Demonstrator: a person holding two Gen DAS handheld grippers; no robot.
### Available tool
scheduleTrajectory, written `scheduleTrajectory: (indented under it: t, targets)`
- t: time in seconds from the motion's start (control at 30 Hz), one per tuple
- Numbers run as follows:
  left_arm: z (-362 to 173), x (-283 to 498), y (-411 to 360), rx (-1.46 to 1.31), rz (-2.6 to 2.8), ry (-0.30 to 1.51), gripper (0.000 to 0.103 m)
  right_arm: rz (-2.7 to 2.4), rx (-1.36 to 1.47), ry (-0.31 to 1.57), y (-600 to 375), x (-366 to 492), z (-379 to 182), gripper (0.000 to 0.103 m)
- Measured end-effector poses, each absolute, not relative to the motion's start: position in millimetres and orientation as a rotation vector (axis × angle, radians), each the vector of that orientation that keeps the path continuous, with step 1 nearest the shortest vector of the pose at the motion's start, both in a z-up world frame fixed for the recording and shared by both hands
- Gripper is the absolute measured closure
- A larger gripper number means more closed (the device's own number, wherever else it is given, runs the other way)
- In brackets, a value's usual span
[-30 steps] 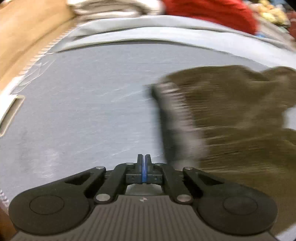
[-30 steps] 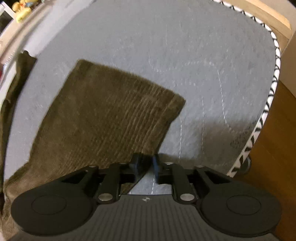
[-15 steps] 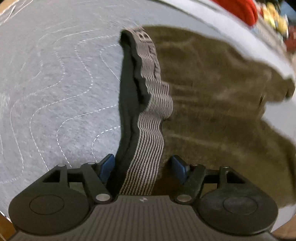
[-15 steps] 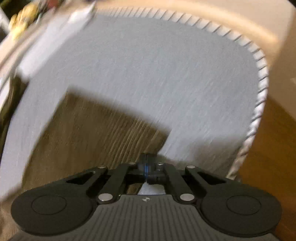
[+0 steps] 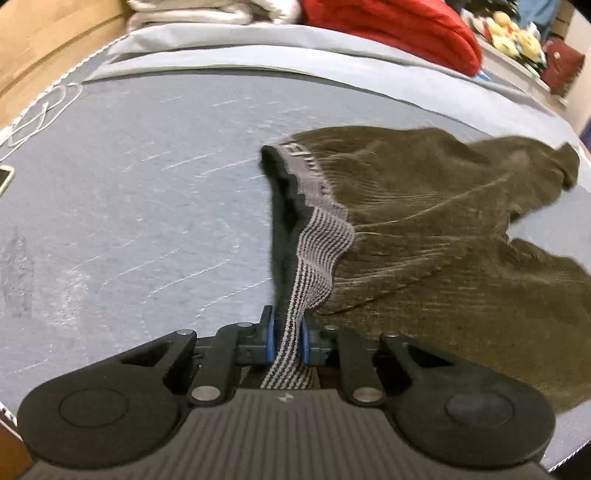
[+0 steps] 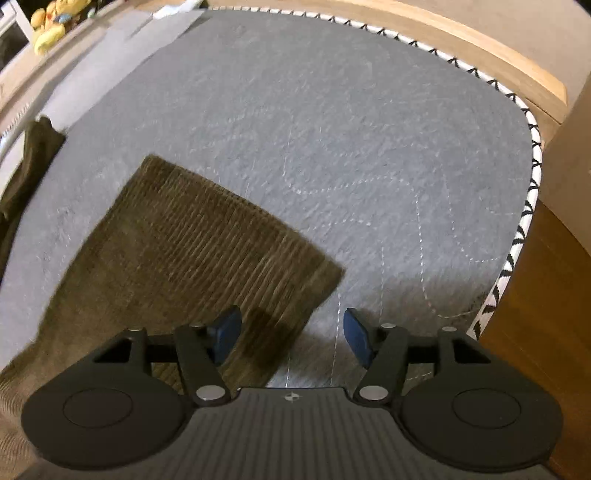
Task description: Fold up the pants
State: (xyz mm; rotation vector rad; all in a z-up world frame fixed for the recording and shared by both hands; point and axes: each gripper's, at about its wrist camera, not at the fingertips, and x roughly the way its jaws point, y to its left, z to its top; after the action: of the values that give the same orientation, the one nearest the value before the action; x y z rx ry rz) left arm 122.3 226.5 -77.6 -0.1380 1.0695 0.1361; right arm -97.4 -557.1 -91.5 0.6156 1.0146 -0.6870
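The pants (image 5: 436,229) are olive-brown corduroy, lying on a grey quilted mattress (image 5: 147,206). Their far parts are blurred in the left view, and the right edge of that view cuts off the cloth, so how the legs lie cannot be told. The waistband (image 5: 317,240) is grey elastic with pale stripes; lettering on it is too smeared to read. It rises from the mattress in a ridge, its dark inside showing on the left, and runs down into the left gripper (image 5: 287,332), whose blue pads are pinched on it.

In the right view one leg end (image 6: 207,254) lies flat on the mattress, ribs running lengthwise, its hem a straight slanted edge. The lower left of the leg passes out of view under the right gripper (image 6: 291,338), whose jaws stand wide apart, one pad over the cloth, the other over bare mattress, gripping nothing.

Beyond, a red blanket (image 5: 399,26) is blurred.
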Motion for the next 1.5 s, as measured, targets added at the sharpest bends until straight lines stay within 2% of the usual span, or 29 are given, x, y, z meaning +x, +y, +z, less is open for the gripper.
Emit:
scheduleTrajectory:
  t: [0.07, 0.13, 0.17, 0.23, 0.27, 0.3, 0.4, 0.43, 0.5, 0.53, 0.57, 0.6, 0.67, 0.73, 0.8, 0.9, 0.93, 1.0, 1.03, 1.13, 1.2, 1.47, 1.5]
  targets:
    - [-84, 121, 225, -0.131, 0.112, 1.120, 0.088, -0.666, 0.611, 1.049, -557, -91, -97, 0.040]
    - [-90, 127, 218, -0.070, 0.123, 1.153, 0.081, -0.638, 0.557, 1.106, -553, -81, -107, 0.043]
    - [-92, 131, 216, -0.084, 0.136, 1.171, 0.073, -0.617, 0.513, 1.140, -549, -78, -112, 0.047]
    - [-95, 133, 221, -0.136, 0.144, 1.205, 0.057, -0.571, 0.444, 1.130, -543, -73, -112, 0.082]
    - [-97, 135, 222, -0.154, 0.142, 1.217, 0.040, -0.552, 0.450, 1.111, -544, -72, -109, 0.092]
    - [-101, 137, 222, -0.172, 0.137, 1.234, 0.034, -0.562, 0.469, 1.088, -546, -74, -105, 0.094]
    - [-114, 143, 208, -0.120, 0.099, 1.287, 0.036, -0.652, 0.574, 1.014, -562, -91, -94, 0.096]
    - [-120, 147, 203, -0.075, 0.084, 1.298, 0.039, -0.683, 0.602, 1.010, -566, -97, -95, 0.096]
    - [-118, 146, 198, -0.020, 0.072, 1.295, 0.063, -0.723, 0.614, 1.048, -570, -101, -100, 0.095]
    - [-114, 144, 201, -0.037, 0.067, 1.287, 0.071, -0.728, 0.618, 1.064, -570, -101, -103, 0.095]
    - [-109, 141, 206, -0.076, 0.066, 1.280, 0.077, -0.722, 0.604, 1.075, -568, -98, -104, 0.095]
    - [-105, 138, 211, -0.094, 0.079, 1.272, 0.078, -0.702, 0.580, 1.092, -565, -93, -103, 0.093]
    - [-106, 137, 210, -0.078, 0.083, 1.271, 0.077, -0.672, 0.493, 1.141, -554, -84, -103, 0.089]
    - [-108, 138, 200, -0.017, 0.073, 1.283, 0.073, -0.676, 0.424, 1.139, -551, -78, -98, 0.080]
    - [-106, 140, 193, 0.025, 0.075, 1.283, 0.066, -0.703, 0.381, 1.091, -554, -74, -89, 0.077]
    - [-84, 145, 193, -0.008, 0.109, 1.209, 0.062, -0.718, 0.344, 0.978, -550, -75, -71, 0.069]
    - [-73, 147, 190, -0.021, 0.116, 1.169, 0.060, -0.712, 0.342, 0.940, -550, -73, -67, 0.068]
    - [-56, 148, 183, -0.071, 0.079, 1.083, 0.045, -0.681, 0.353, 0.887, -548, -64, -59, 0.062]
    - [-54, 149, 178, -0.094, 0.055, 1.060, 0.044, -0.659, 0.360, 0.870, -546, -57, -57, 0.062]
    - [-62, 162, 158, -0.081, 0.032, 1.116, 0.044, -0.602, 0.352, 0.822, -540, -33, -56, 0.057]
    - [-59, 173, 144, -0.034, 0.027, 1.082, 0.044, -0.583, 0.313, 0.814, -534, -14, -62, 0.051]
    - [-55, 198, 112, -0.042, 0.011, 1.041, 0.044, -0.570, 0.255, 0.902, -554, 47, -114, 0.042]
    - [-58, 203, 109, -0.045, 0.012, 1.041, 0.044, -0.562, 0.236, 0.907, -552, 49, -119, 0.044]
